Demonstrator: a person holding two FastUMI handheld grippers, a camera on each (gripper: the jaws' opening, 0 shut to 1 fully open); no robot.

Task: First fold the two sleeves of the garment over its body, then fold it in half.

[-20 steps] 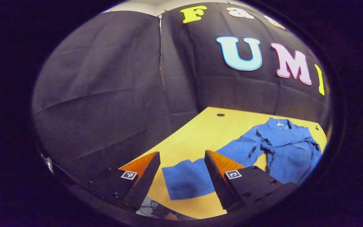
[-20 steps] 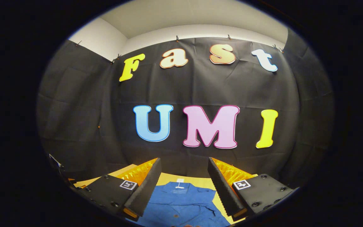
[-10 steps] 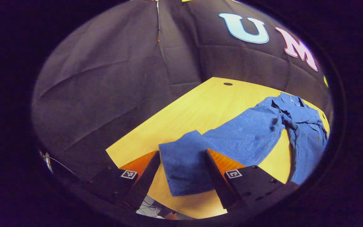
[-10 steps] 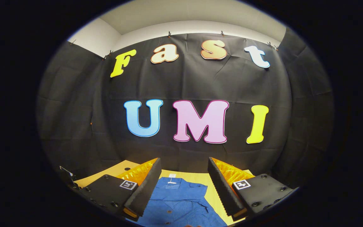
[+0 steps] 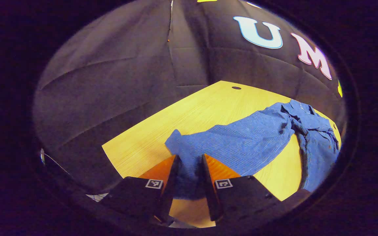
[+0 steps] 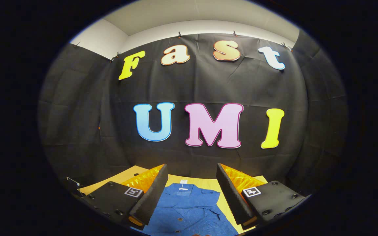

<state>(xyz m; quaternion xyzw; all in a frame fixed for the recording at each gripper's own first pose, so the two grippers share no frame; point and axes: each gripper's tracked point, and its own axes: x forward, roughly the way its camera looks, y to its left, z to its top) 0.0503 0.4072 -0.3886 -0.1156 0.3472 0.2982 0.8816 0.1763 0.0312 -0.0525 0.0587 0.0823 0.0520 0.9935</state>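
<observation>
Garment: the blue shirt [image 5: 310,131] lies on the yellow table [image 5: 189,111], body and collar far right in the left gripper view, one sleeve [image 5: 238,144] stretched out toward you.
Left gripper: your left gripper [image 5: 189,186] has its fingers drawn in on the cuff end of that sleeve — cloth is bunched between them and looks pinched from both sides.
Right gripper: your right gripper [image 6: 191,196] hangs spread wide above the collar end of the shirt [image 6: 189,209], touching nothing.
Step in hand: first sleeve fold, judging by the sleeve lying outstretched off the body.
How to do it well: lift the cuff just clear of the table, then carry it in an arc to the right, over the shirt front — don't drag it.
Watch for: the shoulder seam puckering; let it act as the hinge.
Release: lay the sleeve flat across the body before you let go.
</observation>
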